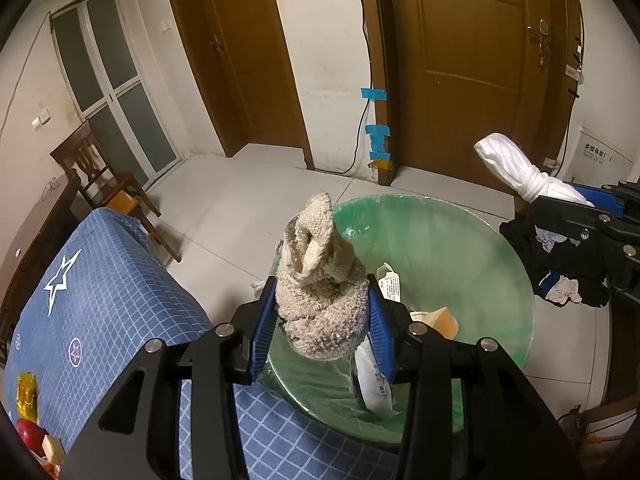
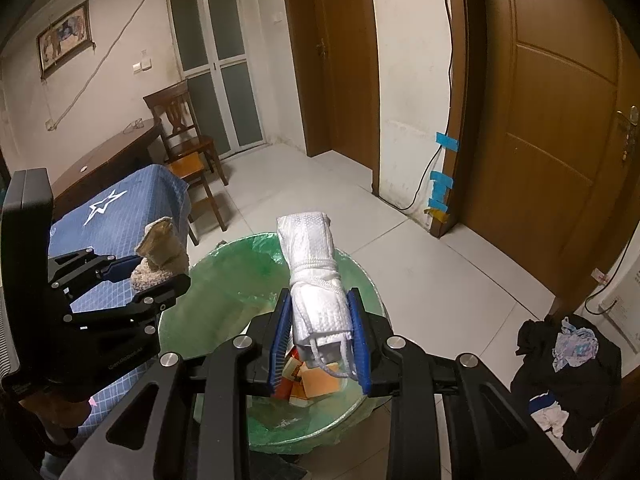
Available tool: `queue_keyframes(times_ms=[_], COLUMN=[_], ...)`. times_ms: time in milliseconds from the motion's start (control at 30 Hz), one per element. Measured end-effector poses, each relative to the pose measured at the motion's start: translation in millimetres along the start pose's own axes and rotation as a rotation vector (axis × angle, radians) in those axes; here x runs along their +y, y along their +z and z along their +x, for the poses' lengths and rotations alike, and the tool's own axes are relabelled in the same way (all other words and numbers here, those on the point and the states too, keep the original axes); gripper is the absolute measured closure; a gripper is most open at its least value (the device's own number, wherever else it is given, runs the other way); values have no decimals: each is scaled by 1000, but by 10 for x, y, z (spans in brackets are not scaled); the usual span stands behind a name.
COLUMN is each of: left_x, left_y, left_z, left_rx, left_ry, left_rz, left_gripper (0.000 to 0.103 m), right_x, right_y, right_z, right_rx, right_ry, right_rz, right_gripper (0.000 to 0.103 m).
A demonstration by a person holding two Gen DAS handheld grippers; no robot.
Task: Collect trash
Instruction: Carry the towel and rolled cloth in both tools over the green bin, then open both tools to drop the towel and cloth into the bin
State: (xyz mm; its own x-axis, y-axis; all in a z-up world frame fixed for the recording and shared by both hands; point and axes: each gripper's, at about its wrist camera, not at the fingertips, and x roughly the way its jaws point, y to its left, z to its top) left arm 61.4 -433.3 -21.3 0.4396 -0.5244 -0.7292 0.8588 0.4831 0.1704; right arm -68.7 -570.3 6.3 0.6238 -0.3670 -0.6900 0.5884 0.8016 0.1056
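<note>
Over the bin (image 1: 500, 240), the left gripper (image 1: 322, 320) clamps a beige rag (image 1: 320, 304) near the rim by the table (image 1: 100, 300); released there, it may catch the rim or fall outside. Rightward, the right gripper (image 2: 320, 334) pinches a white bundle (image 2: 316, 280) above the middle; its loose cord (image 2: 332, 364) could snag a pad. Only the right view shows that cord and the orange cartons (image 2: 316, 386) below.
</note>
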Motion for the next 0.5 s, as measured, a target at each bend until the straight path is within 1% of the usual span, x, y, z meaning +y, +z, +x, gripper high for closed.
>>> queue_keyframes(times_ms=[133,200,233,267,300,333,500], left_x=[22,42,47,45,54,65,156], left_y=[36,50,54,56,57,50,10], left_z=[30,47,67,88,97,92,83], left_rx=[9,14,24,33,31,22,28], left_ry=[-21,-38,-52,-51,-45,-39,-36], left_rz=[-14,-14,-10,-8,-8,-10,-41], left_gripper=[62,60,49,42,35,35,35], right_x=[44,68,65,58,46,46,55], right_y=[30,47,46,43,31,28,-6], right_z=[14,49,65,101,125,140,205], right_rx=[0,-2,0,8,8,9,23], right_ry=[3,2,6,8,13,16,15], right_rz=[-2,-6,-9,-10,-4,0,10], right_gripper=[74,74,69,58,51,51,51])
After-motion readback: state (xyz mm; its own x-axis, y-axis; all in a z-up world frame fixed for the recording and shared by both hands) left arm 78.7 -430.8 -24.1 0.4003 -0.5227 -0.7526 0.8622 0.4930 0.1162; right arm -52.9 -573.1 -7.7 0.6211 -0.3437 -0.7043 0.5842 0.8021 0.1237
